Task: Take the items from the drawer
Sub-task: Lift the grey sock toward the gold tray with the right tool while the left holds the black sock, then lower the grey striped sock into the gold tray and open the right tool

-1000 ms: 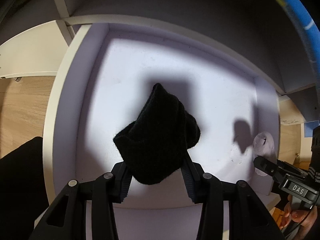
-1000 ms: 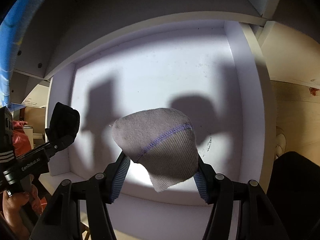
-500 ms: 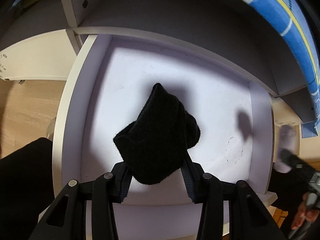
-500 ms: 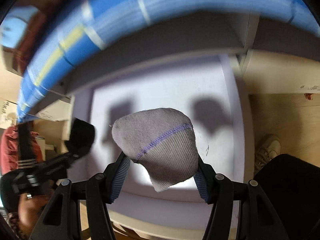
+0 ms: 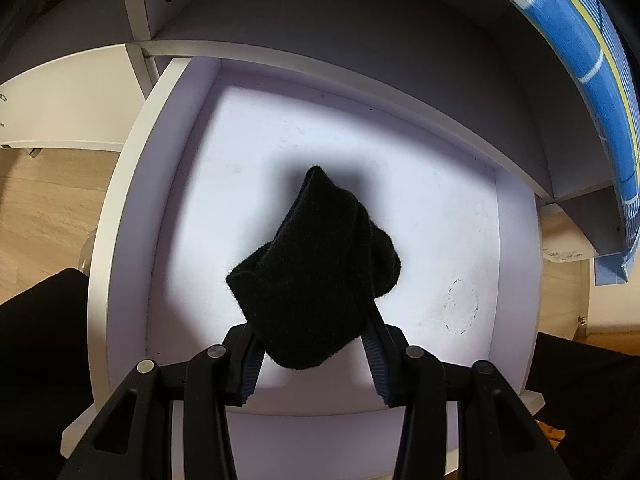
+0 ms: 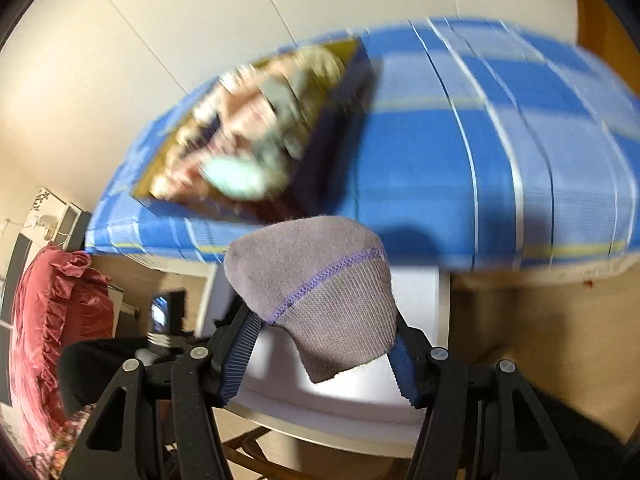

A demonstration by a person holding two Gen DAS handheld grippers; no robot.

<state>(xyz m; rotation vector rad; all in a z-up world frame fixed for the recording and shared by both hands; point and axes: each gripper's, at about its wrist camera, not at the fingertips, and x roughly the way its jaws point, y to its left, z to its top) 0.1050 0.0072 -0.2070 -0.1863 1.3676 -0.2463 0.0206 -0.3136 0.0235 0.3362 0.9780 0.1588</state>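
Note:
My left gripper (image 5: 312, 344) is shut on a black sock (image 5: 316, 276), held above the floor of the open white drawer (image 5: 132, 200). The drawer's floor shows nothing else on it. In the right wrist view my right gripper (image 6: 320, 344) is shut on a grey sock (image 6: 324, 292) with a purple stitched seam. It is lifted well above the drawer (image 6: 424, 300), which lies below and behind the sock. The view is blurred from motion.
A blue checked cloth (image 6: 460, 152) covers the cabinet top over the drawer, with a pictured box (image 6: 256, 132) on it. The cloth's edge (image 5: 580, 64) overhangs at upper right. Red fabric (image 6: 52, 320) hangs at left. Wooden floor (image 5: 44, 200) lies left of the drawer.
My right gripper rose out of the drawer with the grey sock and now faces the cloth-covered top. My left gripper lifted slightly with the black sock. The other gripper left the left wrist view.

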